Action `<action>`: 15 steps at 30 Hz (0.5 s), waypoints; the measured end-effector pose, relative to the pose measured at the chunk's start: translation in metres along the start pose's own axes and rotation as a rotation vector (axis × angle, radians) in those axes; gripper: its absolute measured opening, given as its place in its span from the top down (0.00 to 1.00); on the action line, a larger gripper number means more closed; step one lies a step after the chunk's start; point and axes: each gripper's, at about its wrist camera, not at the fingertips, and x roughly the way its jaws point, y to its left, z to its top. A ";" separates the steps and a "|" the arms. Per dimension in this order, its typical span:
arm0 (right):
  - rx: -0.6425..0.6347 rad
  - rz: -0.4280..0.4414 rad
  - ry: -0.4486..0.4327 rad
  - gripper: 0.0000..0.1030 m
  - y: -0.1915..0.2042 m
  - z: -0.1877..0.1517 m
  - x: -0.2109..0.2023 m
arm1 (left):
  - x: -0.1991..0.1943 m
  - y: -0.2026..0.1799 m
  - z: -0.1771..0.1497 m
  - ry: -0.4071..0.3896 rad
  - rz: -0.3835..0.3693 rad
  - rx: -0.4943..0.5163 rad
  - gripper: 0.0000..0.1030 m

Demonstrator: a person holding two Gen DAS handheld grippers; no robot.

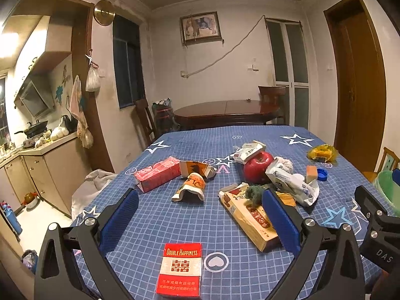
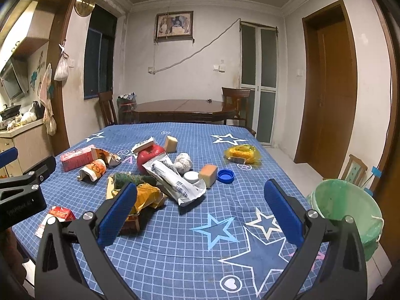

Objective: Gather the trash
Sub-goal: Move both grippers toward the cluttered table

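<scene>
Trash lies scattered on a table with a blue star-patterned cloth (image 1: 160,215). My left gripper (image 1: 200,217) is open and empty above the near edge, with a red Double Happiness cigarette pack (image 1: 180,270) just below it. A long tan carton (image 1: 250,215) lies by its right finger. Further off are a pink carton (image 1: 157,173), a crumpled orange wrapper (image 1: 192,187), a white foil wrapper (image 1: 292,182) and a red apple (image 1: 257,166). My right gripper (image 2: 200,215) is open and empty over bare cloth. A green-lined trash bin (image 2: 350,210) stands at the table's right edge.
A yellow bag (image 2: 242,153), a blue cap (image 2: 225,175), sponge blocks (image 2: 208,174), a white lid (image 2: 191,176) and a white ball (image 2: 183,162) lie further back. A dark wooden table (image 2: 182,108) with chairs stands behind. Kitchen counter (image 1: 47,147) at left.
</scene>
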 end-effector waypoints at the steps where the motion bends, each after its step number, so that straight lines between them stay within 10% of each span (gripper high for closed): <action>1: 0.000 -0.001 -0.001 0.05 0.000 0.000 0.000 | 0.001 0.000 0.000 0.001 0.000 -0.001 0.04; 15: -0.003 -0.001 -0.003 0.05 0.001 0.000 -0.002 | 0.001 0.001 0.001 0.001 0.000 -0.001 0.04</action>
